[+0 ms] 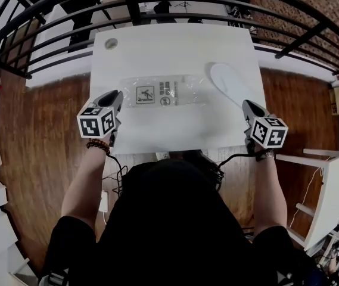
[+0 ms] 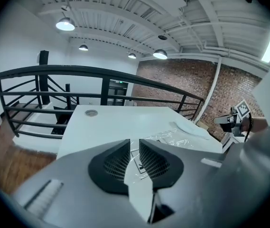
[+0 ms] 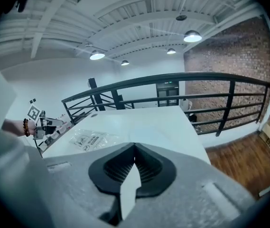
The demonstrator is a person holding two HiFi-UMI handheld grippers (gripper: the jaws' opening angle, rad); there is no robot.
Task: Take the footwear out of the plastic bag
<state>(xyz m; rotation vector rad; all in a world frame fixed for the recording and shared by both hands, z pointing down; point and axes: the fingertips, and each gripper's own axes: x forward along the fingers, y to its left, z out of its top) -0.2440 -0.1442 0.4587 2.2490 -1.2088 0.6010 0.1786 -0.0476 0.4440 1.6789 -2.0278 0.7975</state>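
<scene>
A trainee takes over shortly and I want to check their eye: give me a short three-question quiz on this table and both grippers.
1. True or false: the white slipper lies inside the plastic bag.
2. The right gripper's jaws are: A) shut, empty; B) shut on the bag; C) wide apart.
3. Which gripper shows a narrow gap between its jaws?
Key: 1 false, it lies on the table beside the bag; 2 A; 3 the left gripper, nothing between.

On the counter (image 1: 175, 46), the plastic bag (image 1: 163, 92) lies at the middle, the footwear (image 1: 229, 83) just beside it on the right. A grommet (image 1: 111, 43) sits at the far left corner; a railing (image 1: 132, 5) runs behind.
</scene>
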